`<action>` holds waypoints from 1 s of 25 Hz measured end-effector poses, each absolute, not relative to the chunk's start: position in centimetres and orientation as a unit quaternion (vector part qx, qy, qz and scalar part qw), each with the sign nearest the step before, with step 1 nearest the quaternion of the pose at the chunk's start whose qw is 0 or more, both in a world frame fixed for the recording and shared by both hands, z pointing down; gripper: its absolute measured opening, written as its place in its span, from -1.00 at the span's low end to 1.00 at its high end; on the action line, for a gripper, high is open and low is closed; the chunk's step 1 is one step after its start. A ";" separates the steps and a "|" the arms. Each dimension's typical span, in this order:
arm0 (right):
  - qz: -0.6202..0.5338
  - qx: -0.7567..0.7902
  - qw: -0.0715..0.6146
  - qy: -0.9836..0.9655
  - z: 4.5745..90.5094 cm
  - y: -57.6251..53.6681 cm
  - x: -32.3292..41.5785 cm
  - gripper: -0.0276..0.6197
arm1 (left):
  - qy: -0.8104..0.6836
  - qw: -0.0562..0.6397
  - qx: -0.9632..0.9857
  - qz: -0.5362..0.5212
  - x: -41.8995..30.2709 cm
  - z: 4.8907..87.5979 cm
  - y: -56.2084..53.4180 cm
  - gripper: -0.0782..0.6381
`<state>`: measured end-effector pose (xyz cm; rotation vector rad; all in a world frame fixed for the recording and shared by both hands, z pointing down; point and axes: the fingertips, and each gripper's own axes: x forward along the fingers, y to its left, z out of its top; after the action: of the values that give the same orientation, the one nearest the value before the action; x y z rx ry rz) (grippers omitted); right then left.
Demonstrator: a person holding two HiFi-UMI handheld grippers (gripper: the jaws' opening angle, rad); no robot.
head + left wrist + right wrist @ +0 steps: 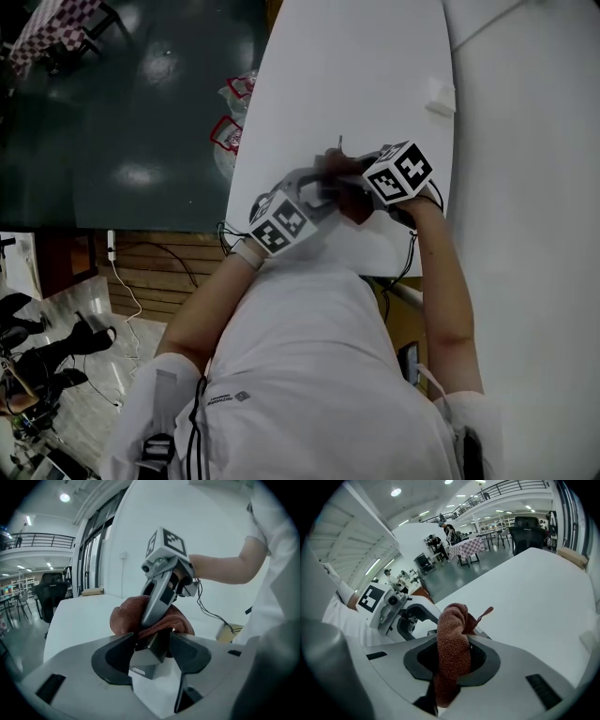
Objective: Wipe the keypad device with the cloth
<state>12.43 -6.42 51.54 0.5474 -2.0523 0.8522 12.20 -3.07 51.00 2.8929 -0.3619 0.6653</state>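
Two claws: left claw [153, 642], right claw [453, 656]; one cloth [453, 623]; one keypad device [146, 661].

The keypad device [146, 660] is a small grey block with slanted faces. It is clamped between the 2 jaws of the left tool [152, 641] and held over the white worktop [79, 616]. Its keys cannot be seen. The cloth [452, 634] is rust-brown terry, bunched into a thick upright fold. The right tool [452, 658] pinches it and presses it onto the device's top, where it drapes over the far side.

Brown cloth [452, 630] pinched in jaws of right tool [452, 657], left tool [411, 617] just behind, white table [534, 592] below.
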 end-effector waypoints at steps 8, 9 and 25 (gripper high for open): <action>0.305 0.190 0.368 -0.858 50.5 -6.0 11.1 -0.66 | -0.161 0.138 0.950 0.231 10.6 53.2 -3.1 -0.13; 0.300 0.186 0.374 -0.858 50.7 -5.9 10.9 -0.66 | -0.161 0.141 0.949 0.231 10.7 53.4 -3.1 -0.13; 0.361 0.177 0.427 -0.810 52.5 -7.1 9.9 -0.66 | -0.165 0.152 0.950 0.216 10.8 53.3 -3.2 -0.13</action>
<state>9.86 -7.11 52.55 0.4425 -2.0232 0.9024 10.77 -3.21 53.27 2.7273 -0.4721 0.6199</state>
